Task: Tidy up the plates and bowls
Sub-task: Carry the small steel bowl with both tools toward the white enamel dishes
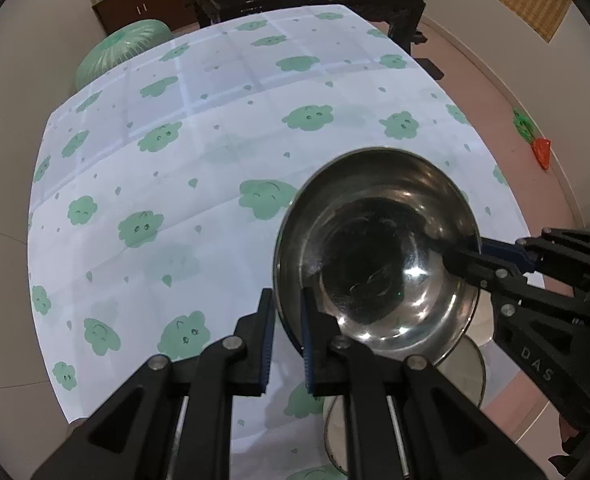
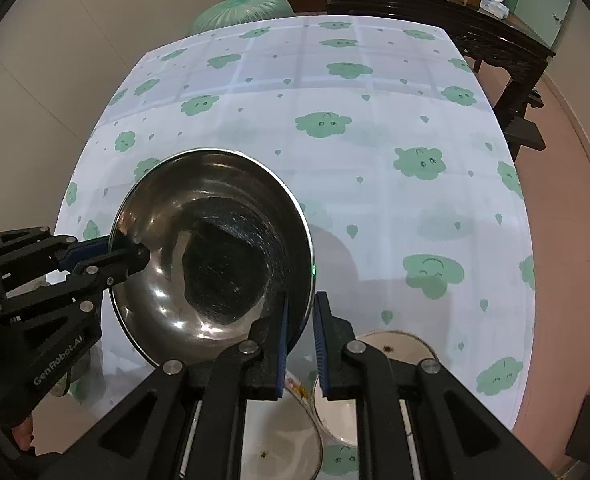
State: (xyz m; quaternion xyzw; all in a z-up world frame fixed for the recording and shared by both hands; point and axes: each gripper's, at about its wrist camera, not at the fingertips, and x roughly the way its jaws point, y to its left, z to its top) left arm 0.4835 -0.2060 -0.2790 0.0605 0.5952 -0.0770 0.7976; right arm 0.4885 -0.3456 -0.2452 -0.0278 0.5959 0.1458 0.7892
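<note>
Steel bowl [image 1: 375,256] gripped by both grippers' jaws.

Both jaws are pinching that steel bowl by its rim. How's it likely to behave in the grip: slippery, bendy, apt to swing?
The steel bowl looks polished, so its thin rim may slip between the pads. It looks rigid and probably light. Held at opposite edges by the left gripper and right gripper, it already hangs tilted and could pivot further.

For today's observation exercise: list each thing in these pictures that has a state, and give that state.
Round stainless steel bowl: lifted off the table, tilted, empty, gripped at opposite rims.
Left claw: shut on the bowl's rim.
Right claw: shut on the bowl's rim.
White dishes: on the table, soiled with crumbs.
</note>
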